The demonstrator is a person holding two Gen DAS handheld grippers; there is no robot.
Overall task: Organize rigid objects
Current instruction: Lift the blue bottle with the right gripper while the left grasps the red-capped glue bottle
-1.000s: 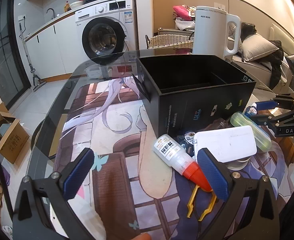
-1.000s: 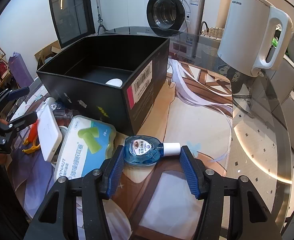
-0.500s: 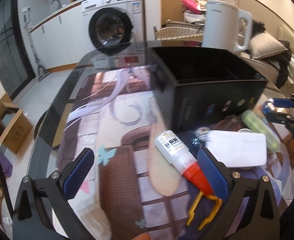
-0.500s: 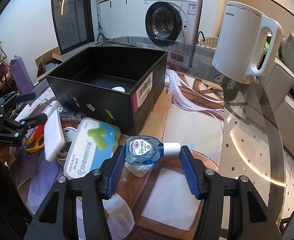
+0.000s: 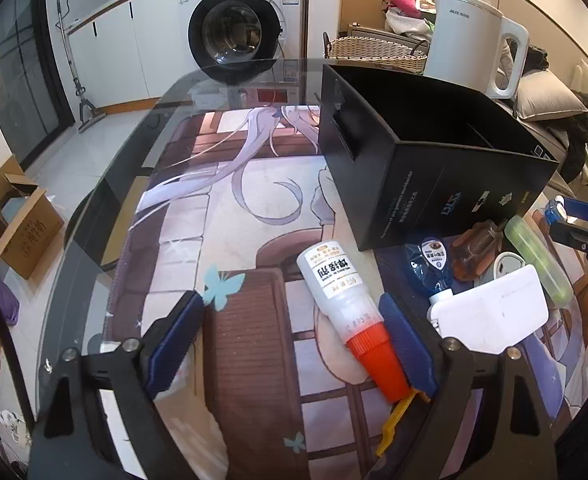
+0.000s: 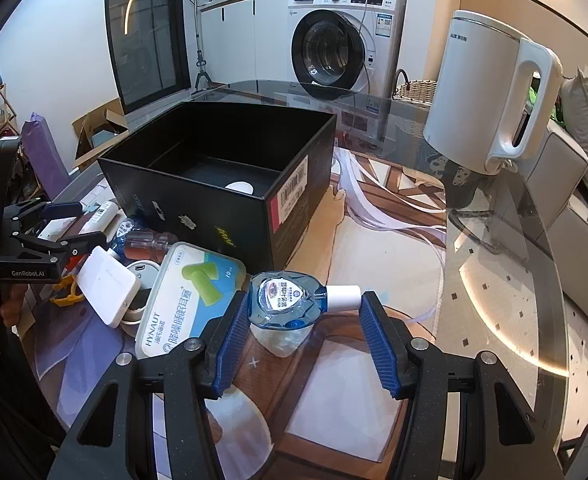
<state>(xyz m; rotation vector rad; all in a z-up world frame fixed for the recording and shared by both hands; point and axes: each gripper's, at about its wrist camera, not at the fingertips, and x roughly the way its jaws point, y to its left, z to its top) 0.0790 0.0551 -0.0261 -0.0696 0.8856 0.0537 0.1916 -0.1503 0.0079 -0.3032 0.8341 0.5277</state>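
On the glass desk [image 5: 93, 216], over a printed mat: right tool [image 6: 302, 328] clamped endwise on a small blue eye-drop bottle [image 6: 283, 300], base against one pad and white cap against the other, lifted clear of the mat, probably so as to go over the rim of the open black box [image 6: 221, 176] just ahead. Left tool [image 5: 289, 340] half wide, jaws just narrowing around a white bottle with a red cap [image 5: 350, 312] lying flat between them; one pad touching the cap side, the other pad well apart, so not yet gripped. Crowded beside that bottle: a second blue dropper [image 5: 430, 264], a white flat case [image 5: 494, 312], a green earplug box [image 6: 189, 296], yellow tweezers [image 5: 394, 428] under the red cap. White kettle [image 6: 490, 96] standing beyond the box, off the likely path. Box nearly empty, one pale round thing inside.
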